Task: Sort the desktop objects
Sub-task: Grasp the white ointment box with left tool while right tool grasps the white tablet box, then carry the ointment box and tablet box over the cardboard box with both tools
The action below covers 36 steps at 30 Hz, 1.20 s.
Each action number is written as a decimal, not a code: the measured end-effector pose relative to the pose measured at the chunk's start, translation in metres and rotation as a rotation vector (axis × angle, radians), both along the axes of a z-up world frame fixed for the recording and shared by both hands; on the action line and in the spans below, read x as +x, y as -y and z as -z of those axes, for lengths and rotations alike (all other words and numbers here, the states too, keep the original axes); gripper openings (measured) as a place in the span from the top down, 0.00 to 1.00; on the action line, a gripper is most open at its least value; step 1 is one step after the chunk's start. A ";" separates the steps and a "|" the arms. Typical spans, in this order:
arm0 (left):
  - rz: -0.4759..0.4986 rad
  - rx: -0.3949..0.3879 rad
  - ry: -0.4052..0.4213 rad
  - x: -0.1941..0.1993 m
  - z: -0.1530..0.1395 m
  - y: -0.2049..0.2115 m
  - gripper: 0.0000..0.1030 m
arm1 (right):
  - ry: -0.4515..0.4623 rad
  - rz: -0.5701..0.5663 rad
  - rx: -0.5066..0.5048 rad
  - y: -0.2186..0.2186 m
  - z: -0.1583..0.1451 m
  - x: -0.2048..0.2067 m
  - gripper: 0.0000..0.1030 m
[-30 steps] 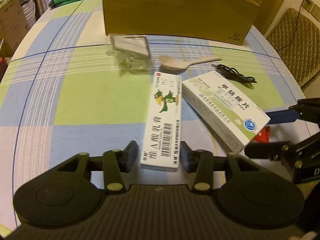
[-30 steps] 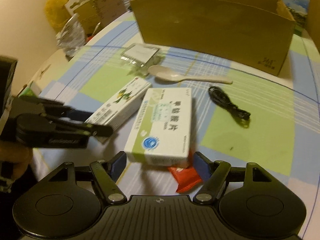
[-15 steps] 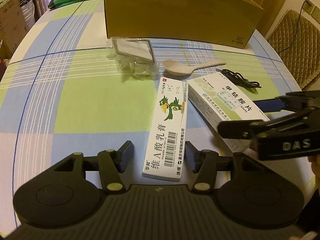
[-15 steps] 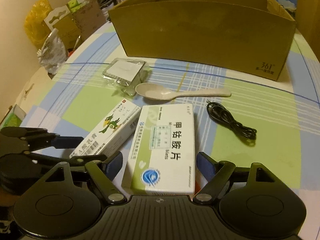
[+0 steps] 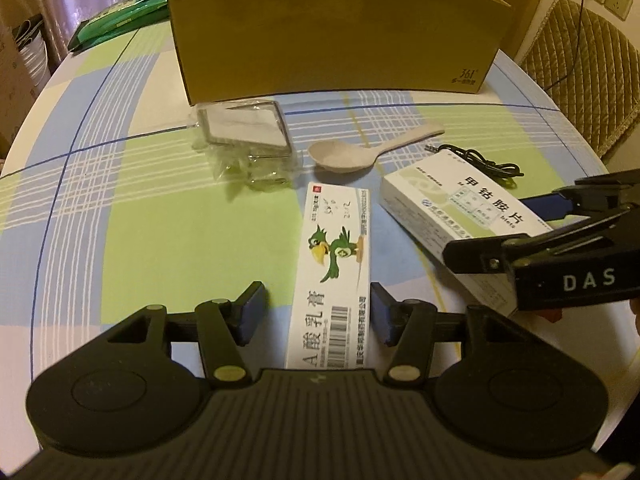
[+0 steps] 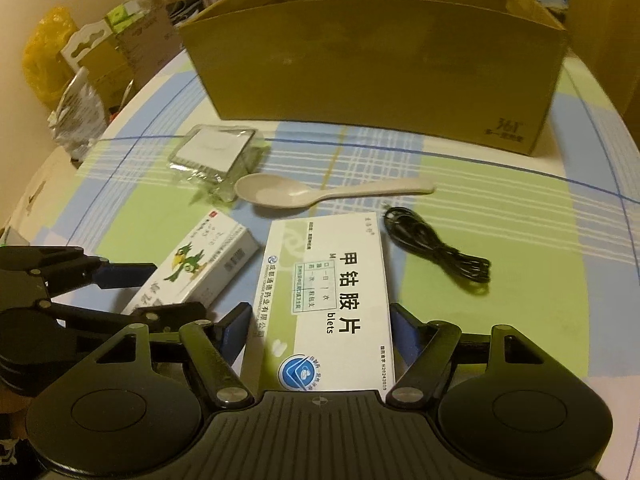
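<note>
I am at the grasping step, with both tools lined up on a medicine box apiece and neither box lifted off the desk (image 5: 132, 184) yet. My left gripper (image 5: 316, 312) has its fingers (image 5: 252, 312) spread wide on either side of the narrow parrot box (image 5: 336, 264); the right-hand pad sits just beside the carton's edge, the left one stands apart from it. My right gripper (image 6: 320, 332) is likewise open around the wider white tablet box (image 6: 332, 292), with a gap showing on both sides.

Taking the cardboard box (image 6: 376, 68) as my landmark: both medicine cartons lie in front of it, nearer to me, the parrot box to the left of the tablet box. Between them and the cardboard box lie a beige spoon (image 6: 320, 194), a clear plastic packet (image 6: 216, 156) left of the spoon's bowl, and a coiled black cable (image 6: 440, 252) to the right of the tablet box.

Next, I judge, I should squeeze both sets of fingers onto the cartons' long sides, lift them level, and carry them over the front wall of the cardboard box. The two tools sit close together, so I would raise them without crossing.
</note>
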<state>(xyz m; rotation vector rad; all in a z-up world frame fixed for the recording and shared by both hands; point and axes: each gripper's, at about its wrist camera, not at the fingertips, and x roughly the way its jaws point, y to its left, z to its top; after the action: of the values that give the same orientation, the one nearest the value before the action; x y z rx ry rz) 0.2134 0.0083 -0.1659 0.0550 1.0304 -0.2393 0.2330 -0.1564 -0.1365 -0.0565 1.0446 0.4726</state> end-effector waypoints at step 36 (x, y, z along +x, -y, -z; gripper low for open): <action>-0.019 0.005 0.038 -0.014 -0.018 -0.001 0.68 | 0.105 0.022 -0.041 0.000 -0.031 -0.010 0.34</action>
<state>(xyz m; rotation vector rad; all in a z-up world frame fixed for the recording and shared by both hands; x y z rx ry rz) 0.1993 0.0093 -0.1484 0.0541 0.9931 -0.2177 0.2231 -0.1562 -0.1052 -0.1051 0.9511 0.4241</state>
